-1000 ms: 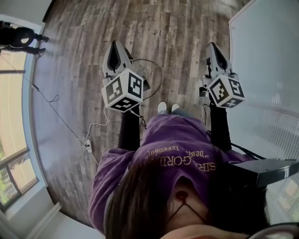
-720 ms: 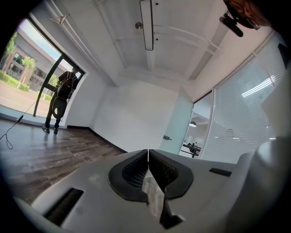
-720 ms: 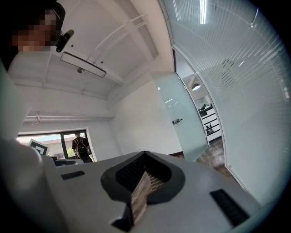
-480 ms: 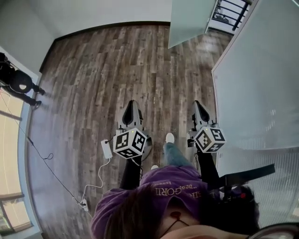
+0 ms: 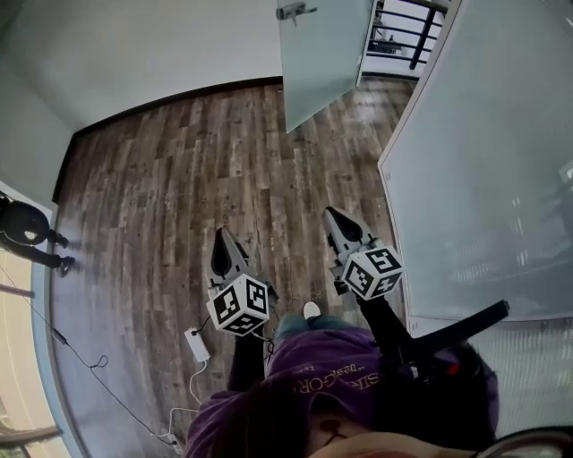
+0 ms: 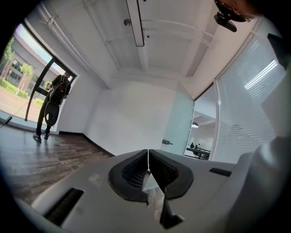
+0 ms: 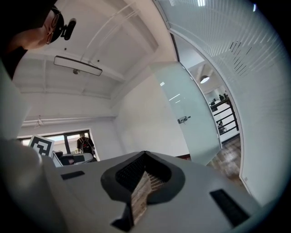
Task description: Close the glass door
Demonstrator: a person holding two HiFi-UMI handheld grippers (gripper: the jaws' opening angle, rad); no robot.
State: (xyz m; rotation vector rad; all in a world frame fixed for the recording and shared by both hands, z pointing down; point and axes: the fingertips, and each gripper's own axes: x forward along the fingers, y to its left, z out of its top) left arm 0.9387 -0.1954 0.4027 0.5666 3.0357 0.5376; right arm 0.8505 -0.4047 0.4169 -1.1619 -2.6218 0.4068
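The glass door [image 5: 327, 54] stands open at about 12 o'clock in the head view, its frosted leaf swung into the room over the wooden floor [image 5: 161, 179]. Its door handle [image 5: 295, 11] sits near the leaf's far top edge. Beyond the leaf, toward 1 o'clock, a black railing [image 5: 403, 36] shows through the doorway. A frosted glass wall [image 5: 483, 179] runs down the 3 o'clock side. Both tools are well apart from the door and touch nothing. The left tool [image 5: 224, 237] sits at about 7 o'clock and the right tool [image 5: 333, 215] nearer the centre, toward 5 o'clock, close beside the glass wall. Each points up the picture toward 12 o'clock. The left gripper view shows the left tool's jaws pressed together with nothing between them; the door [image 6: 179, 127] and its handle [image 6: 167, 142] lie ahead at about 1 o'clock. The right gripper view shows the right tool's jaws likewise meeting at the tips and empty, with the door [image 7: 191, 113] at about 2 o'clock. A white power strip [image 5: 196, 344] lies on the floor just left of the left tool's marker cube [image 5: 240, 305]. A second person [image 6: 52, 107] stands by the window at 9 o'clock in the left gripper view.
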